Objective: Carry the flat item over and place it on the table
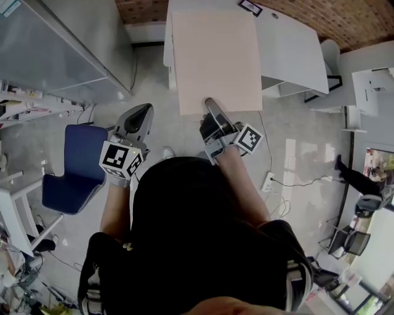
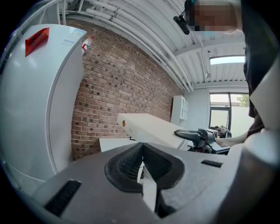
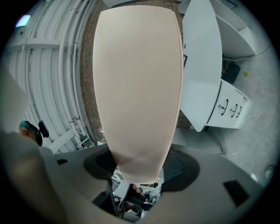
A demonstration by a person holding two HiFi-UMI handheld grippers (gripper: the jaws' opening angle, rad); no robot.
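A white desk (image 1: 295,55) stands by a brick wall (image 1: 345,18) on a grey floor (image 1: 295,160), with a blue chair (image 1: 74,166) at left. The right gripper (image 1: 212,107) has its fingers clamped on the near edge of the beige flat board (image 1: 215,58), which reaches out over the desk's left part. The left gripper (image 1: 138,117) has its fingers closed on nothing. Whether board and desk touch is unclear.

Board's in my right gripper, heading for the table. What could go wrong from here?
1. The right gripper pinches the board at its near edge only; the rest overhangs, so it could tip or slip. The left gripper, shut and empty, gives no support.
2. A cable lies on the floor beside your path; it could trip you.
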